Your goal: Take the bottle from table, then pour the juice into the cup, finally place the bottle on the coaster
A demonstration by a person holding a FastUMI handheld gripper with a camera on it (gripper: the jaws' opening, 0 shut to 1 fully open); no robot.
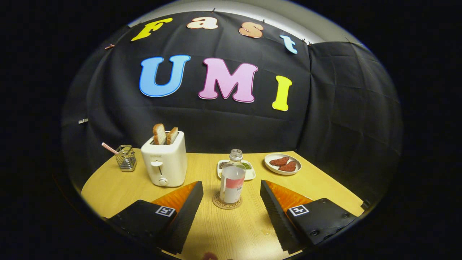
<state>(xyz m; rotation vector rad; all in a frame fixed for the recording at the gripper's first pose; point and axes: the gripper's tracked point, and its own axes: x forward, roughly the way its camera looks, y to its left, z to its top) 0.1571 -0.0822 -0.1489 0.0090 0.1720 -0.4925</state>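
bottle (232, 177) stood upright, uncapped, on coaster (227, 200) just ahead of fingers | gripper (231, 187) spread wide, touching nothing | release judged done; cup not identified | toaster (165, 159) well clear of path

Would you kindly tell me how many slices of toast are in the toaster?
2: left slice and right slice, side by side in the toaster.
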